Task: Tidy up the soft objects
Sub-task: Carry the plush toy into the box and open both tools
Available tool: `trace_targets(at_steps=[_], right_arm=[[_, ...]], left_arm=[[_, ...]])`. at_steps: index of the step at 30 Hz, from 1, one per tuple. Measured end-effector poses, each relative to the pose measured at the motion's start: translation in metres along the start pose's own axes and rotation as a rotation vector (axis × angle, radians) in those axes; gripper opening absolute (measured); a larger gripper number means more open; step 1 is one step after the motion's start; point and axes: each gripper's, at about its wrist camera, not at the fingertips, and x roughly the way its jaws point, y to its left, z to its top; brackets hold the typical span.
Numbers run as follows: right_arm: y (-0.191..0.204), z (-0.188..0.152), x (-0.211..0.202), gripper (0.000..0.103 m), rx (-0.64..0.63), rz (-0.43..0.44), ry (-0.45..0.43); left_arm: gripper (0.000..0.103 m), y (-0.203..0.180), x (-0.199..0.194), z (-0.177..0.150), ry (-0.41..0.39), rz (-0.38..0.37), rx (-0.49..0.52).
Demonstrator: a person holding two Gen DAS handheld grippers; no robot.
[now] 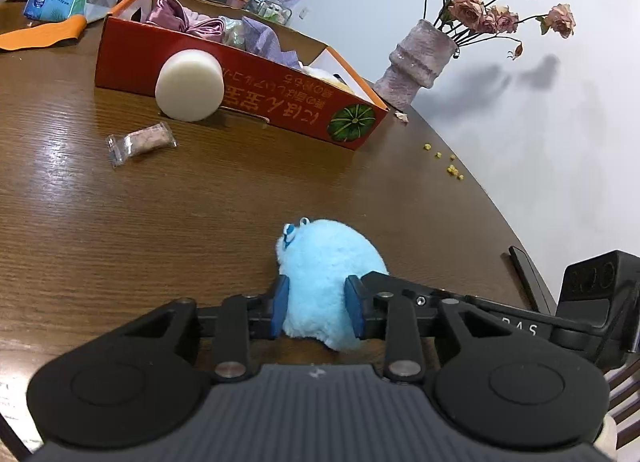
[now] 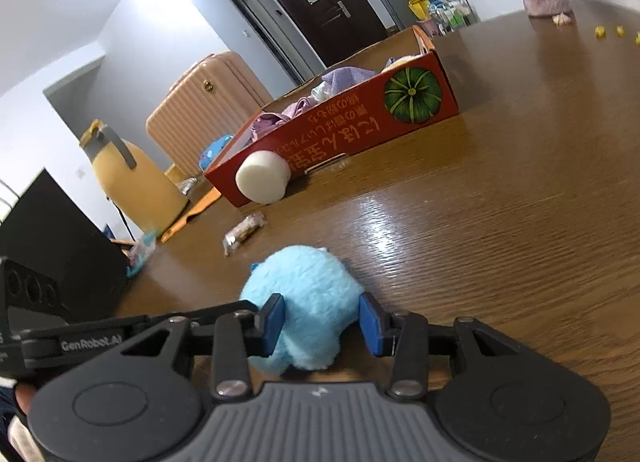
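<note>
Plush, pale blue and fluffy, looks light, squashy and unbreakable; its fur gives under pressure, so a pinch across the thick middle of the body should hold better than one on loose fuzz. In the left wrist view it lies on the table, well short of the box, and the left gripper straddles its near end with both blue pads pressed into the fur: partly closed, grasping the plush. A white sponge leans against the box wall and a wrapped snack lies near it. In the right wrist view the right gripper brackets the same plush, the left pad sunk into the fur; the right pad sits at the fur's edge, so the grip looks closed on it but lightly.
</note>
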Motion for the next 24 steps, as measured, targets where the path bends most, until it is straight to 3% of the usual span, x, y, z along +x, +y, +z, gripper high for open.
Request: trace_targets(at_steps=[4,7,13,16,18,22,24], right_arm=[[0.005,0.016,-0.002,0.042,-0.014,-0.012,-0.046],[0.013,0.048,-0.006,0.042,-0.048,0.012,-0.114],[0.025,0.152,0.034,0.042,-0.140,-0.003,-0.187],[0.019,0.203,0.081,0.041,-0.120,0.003,-0.132],[0.019,0.227,0.119,0.041,-0.145,-0.050,-0.089],[0.007,0.255,0.191,0.035,-0.127,-0.098,0.038],[-0.002,0.262,0.217,0.035,-0.079,-0.102,0.091]], left_arm=[[0.029,-0.007,-0.001,0.022,-0.038,-0.030,0.023],[0.029,-0.013,-0.001,0.055,-0.099,-0.056,0.068],[0.029,-0.003,0.041,0.159,-0.129,-0.055,0.078],[0.029,0.020,0.082,0.208,-0.049,0.002,-0.017],[0.029,0.035,0.103,0.227,-0.016,0.030,-0.011],[0.027,0.065,0.142,0.250,0.054,0.162,-0.038],[0.029,0.078,0.150,0.255,0.071,0.176,-0.061]])
